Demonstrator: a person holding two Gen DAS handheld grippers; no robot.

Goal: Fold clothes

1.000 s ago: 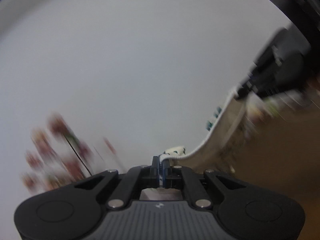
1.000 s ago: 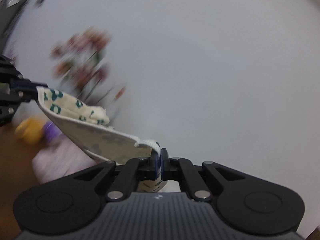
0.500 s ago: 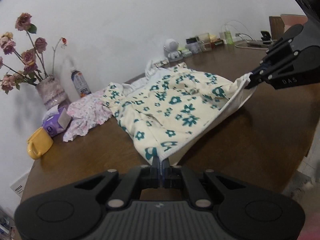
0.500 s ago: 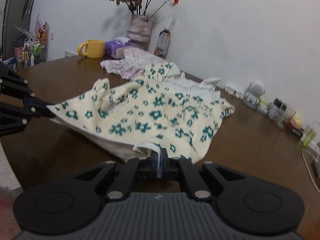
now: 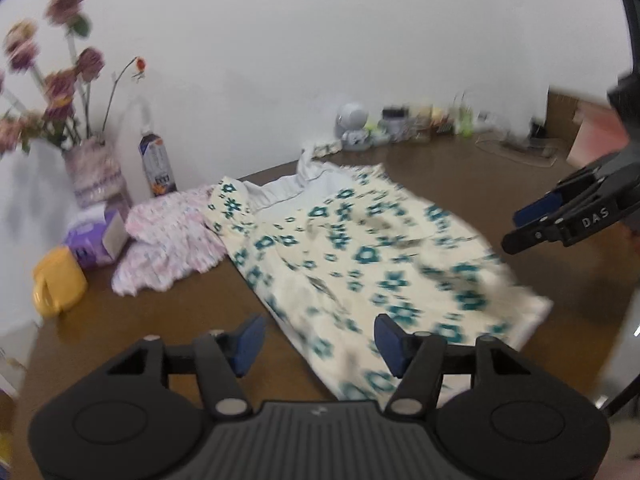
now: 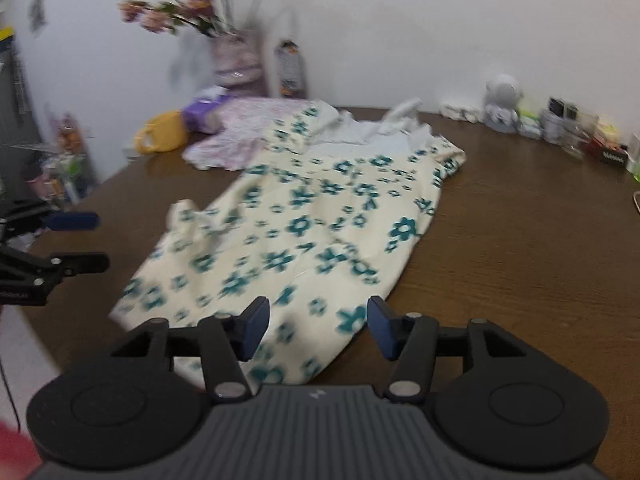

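Though released, garment (image 5: 360, 256) before both tools

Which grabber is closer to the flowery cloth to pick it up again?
Probably the right gripper: open, with the flowery cloth lying between its fingers. The left gripper, also open, sits beside the cloth's edge.

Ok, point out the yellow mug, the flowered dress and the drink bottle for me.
yellow mug (image 5: 60, 286), left wrist view, on its side wall.
flowered dress (image 6: 304, 224), right wrist view, mid-fabric.
drink bottle (image 5: 157, 168), left wrist view, on its label.
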